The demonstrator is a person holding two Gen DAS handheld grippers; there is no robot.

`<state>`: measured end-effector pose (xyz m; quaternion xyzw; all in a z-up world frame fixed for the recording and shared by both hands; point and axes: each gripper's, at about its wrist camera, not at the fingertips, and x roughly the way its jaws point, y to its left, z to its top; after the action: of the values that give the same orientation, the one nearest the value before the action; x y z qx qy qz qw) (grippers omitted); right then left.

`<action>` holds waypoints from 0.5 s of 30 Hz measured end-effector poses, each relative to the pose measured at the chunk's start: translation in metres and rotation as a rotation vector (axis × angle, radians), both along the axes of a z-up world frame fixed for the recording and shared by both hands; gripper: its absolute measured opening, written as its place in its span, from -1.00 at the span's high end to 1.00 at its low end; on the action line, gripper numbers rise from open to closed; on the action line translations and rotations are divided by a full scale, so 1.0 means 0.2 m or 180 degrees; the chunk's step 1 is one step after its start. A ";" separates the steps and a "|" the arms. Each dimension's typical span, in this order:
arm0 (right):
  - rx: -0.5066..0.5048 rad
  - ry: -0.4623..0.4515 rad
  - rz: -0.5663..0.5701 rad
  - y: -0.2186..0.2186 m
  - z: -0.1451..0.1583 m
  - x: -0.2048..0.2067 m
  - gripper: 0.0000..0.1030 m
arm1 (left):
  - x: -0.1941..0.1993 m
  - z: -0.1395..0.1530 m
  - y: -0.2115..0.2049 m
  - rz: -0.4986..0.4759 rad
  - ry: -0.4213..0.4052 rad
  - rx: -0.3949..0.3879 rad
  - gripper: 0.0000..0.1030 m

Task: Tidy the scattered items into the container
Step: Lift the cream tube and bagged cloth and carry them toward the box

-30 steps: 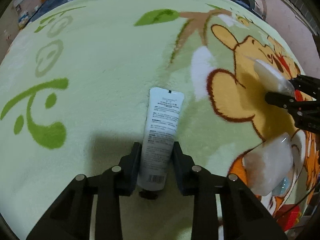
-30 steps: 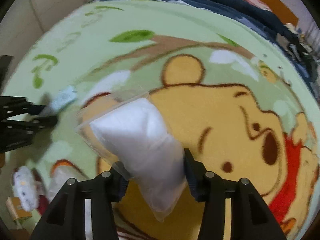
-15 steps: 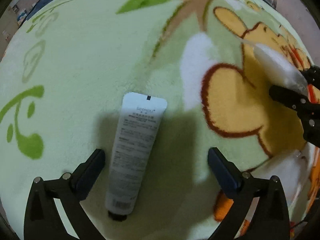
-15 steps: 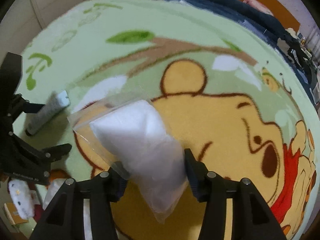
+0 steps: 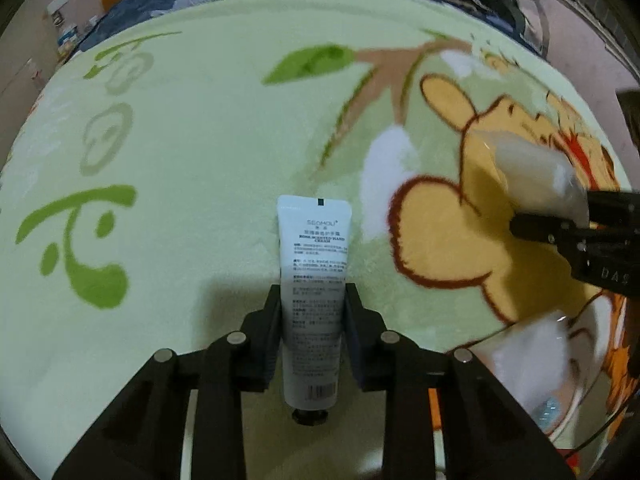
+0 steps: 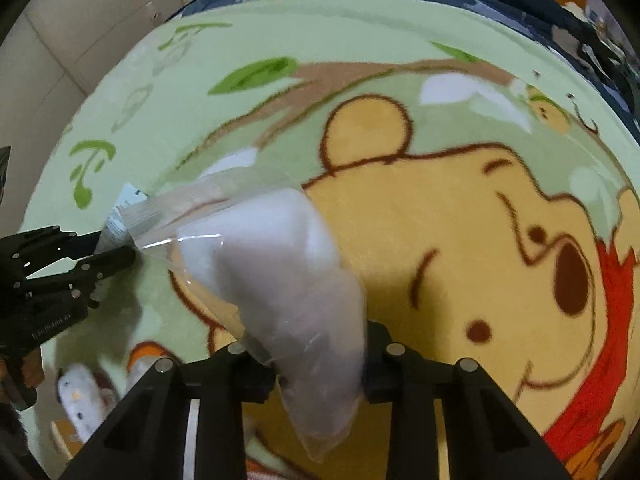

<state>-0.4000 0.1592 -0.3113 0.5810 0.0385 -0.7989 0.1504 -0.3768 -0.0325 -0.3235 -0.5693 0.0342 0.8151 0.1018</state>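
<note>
1. A bed spread with a pale green cartoon-bear blanket (image 5: 192,168) fills both views, dark bedding bunched along its far edge.
2. And the hand cream tube (image 5: 313,280) is caught! The left claw (image 5: 313,320) has just been closing, and its pads now press the tube's lower half from both sides.
3. The tube's long axis runs straight out along the fingers: cap end back toward the claw's body, flat crimped end pointing away over the blanket.
4. Over on the right, the right claw (image 6: 316,356) has just squeezed in too and is clamped on a clear plastic bag of white padding (image 6: 280,264), which sticks up and leans to the left.
5. That bag's loose top nearly reaches the left claw in the right wrist view, so the two hands are working close together.
6. Containers: a clear tub (image 5: 536,364) sits at the lower right of the left view, just beside the left claw, with white padding and something blue in it. By my judgement it's the drop-off, and both hands look about equally near.
</note>
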 end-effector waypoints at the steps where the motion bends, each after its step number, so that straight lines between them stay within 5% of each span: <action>1: -0.0007 -0.0004 -0.0017 0.02 0.02 0.01 0.41 | 0.01 0.02 -0.01 0.0042 0.0007 -0.0038 0.44; 9: 0.0005 0.0066 -0.0195 0.16 0.32 0.12 0.42 | 0.05 0.28 -0.05 0.0316 0.0023 -0.0235 0.44; 15: -0.0065 0.0462 -0.0311 0.29 0.83 0.22 0.42 | 0.15 0.76 -0.16 0.0506 0.0261 -0.0246 0.44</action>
<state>-0.3562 0.2169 -0.1450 0.5212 0.0128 -0.8457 0.1139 -0.3461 -0.0638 -0.1723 -0.5400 0.0244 0.8412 0.0133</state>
